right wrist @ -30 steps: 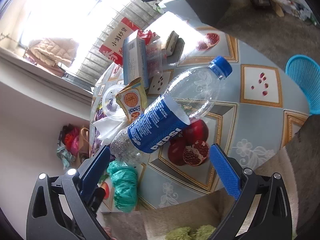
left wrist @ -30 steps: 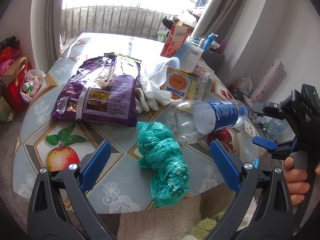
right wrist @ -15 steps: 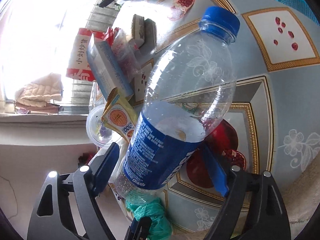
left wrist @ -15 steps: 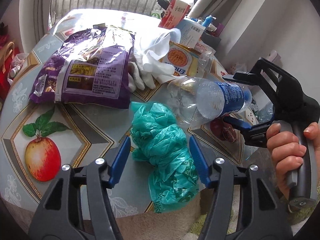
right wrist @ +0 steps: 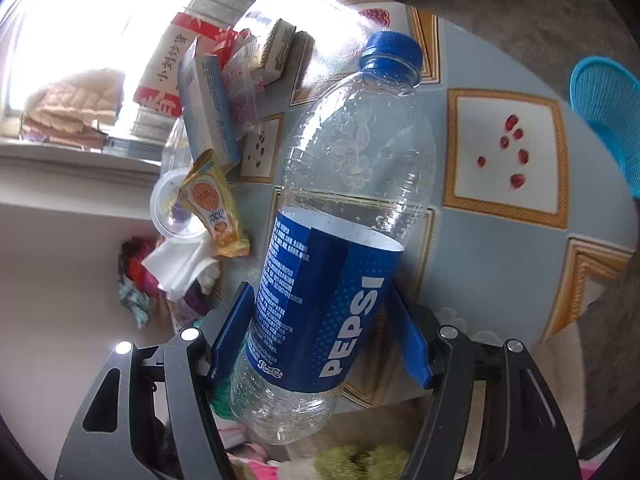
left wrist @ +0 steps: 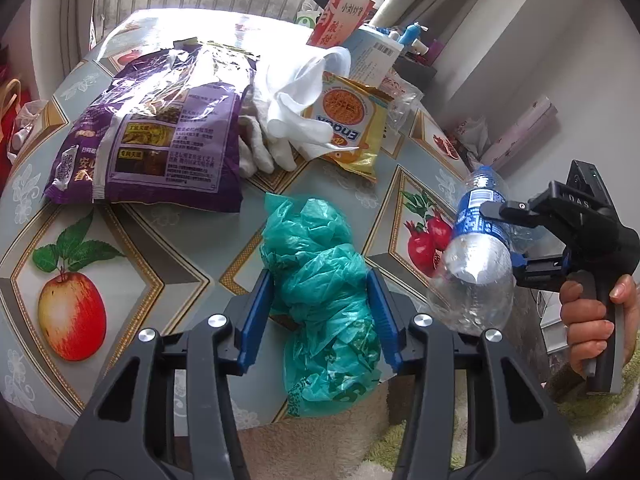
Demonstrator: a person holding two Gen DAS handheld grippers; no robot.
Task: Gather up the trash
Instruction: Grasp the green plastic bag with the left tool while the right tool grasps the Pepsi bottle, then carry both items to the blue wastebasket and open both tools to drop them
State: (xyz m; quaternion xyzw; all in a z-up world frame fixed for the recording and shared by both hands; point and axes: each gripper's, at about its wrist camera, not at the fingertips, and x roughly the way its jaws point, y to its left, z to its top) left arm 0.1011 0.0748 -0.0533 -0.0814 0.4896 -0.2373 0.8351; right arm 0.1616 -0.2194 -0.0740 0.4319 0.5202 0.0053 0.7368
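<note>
Pepsi bottle (right wrist: 340,240) sits clamped in my right gripper (right wrist: 320,340), lifted off the tabletop (left wrist: 168,240) — my left gripper (left wrist: 320,320), fingers just closing, squeezes the green plastic bag (left wrist: 320,264) at the tabletop's near edge.

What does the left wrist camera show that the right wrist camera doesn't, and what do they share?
Only the left wrist view shows the left gripper, its jaws just closing and pressed on the green plastic bag, the big purple snack bag, the apple print on the table and the hand holding the right gripper.

Only the right wrist view shows the blue basket beyond the table and the bottle's blue cap.

Both show the Pepsi bottle clamped in the right gripper, the yellow packet and the white cloth.
</note>
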